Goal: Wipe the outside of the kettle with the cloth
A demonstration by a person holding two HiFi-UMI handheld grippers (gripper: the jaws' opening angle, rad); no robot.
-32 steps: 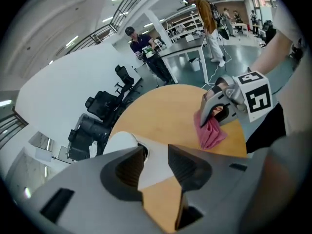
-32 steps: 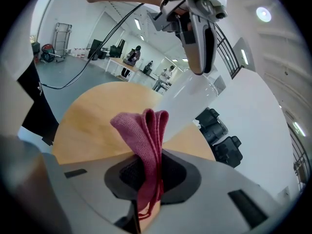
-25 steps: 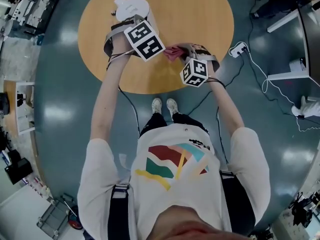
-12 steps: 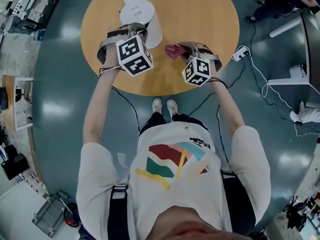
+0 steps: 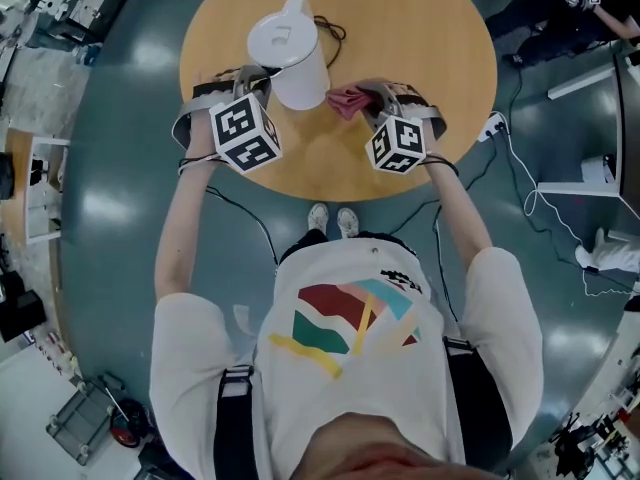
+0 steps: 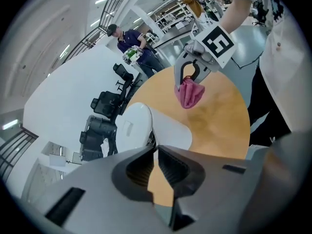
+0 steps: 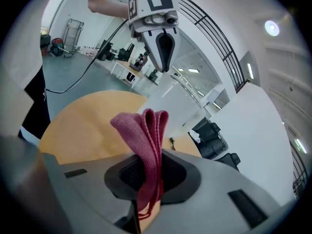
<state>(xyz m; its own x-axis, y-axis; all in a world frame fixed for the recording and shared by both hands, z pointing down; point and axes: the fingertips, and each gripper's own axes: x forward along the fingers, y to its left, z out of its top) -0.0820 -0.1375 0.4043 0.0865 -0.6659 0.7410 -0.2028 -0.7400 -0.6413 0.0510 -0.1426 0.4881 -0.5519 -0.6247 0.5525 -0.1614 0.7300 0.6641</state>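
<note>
The white kettle (image 5: 288, 50) stands upright on the round wooden table (image 5: 420, 28), its lid on. My left gripper (image 5: 254, 86) is just short of the kettle's near left side, shut, with nothing between its jaws. The left gripper view shows the kettle (image 6: 146, 126) right ahead of the closed left gripper (image 6: 156, 149). My right gripper (image 5: 366, 96) is shut on the folded pink cloth (image 5: 346, 100), which hangs a little above the table just right of the kettle. In the right gripper view the cloth (image 7: 146, 130) sticks up out of the right gripper (image 7: 148, 173).
A dark cord (image 5: 330, 30) lies on the table behind the kettle. A white power strip (image 5: 490, 124) and cables lie on the floor to the right. Black office chairs (image 6: 105, 101) and a person (image 6: 129, 38) are beyond the table.
My left gripper has drawn back from the kettle, toward the table's near left edge. The right gripper still holds the cloth and is now closer to the kettle's side.
</note>
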